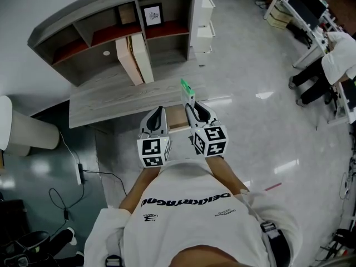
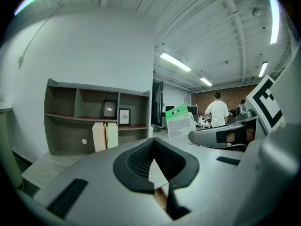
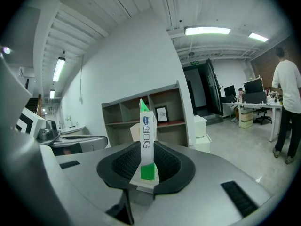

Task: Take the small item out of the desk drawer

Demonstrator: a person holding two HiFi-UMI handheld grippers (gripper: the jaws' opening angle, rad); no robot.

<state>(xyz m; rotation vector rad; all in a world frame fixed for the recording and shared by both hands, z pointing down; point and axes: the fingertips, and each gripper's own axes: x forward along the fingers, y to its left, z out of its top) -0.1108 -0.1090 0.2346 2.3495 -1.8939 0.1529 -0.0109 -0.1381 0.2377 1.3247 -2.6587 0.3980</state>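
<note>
My right gripper is shut on a small white box with a green top. In the right gripper view the box stands upright between the black pads, above the desk. Under my hands the wooden desk drawer stands pulled out, mostly hidden by the grippers. My left gripper hovers just left of the right one, over the drawer's left side. Its tips meet with nothing between them. In the left gripper view the box shows to the right, held by the other gripper.
The grey desk carries a shelf unit with two cream folders and framed pictures. A white drawer cabinet stands right of it. A white cylinder and cables lie left. People sit far right.
</note>
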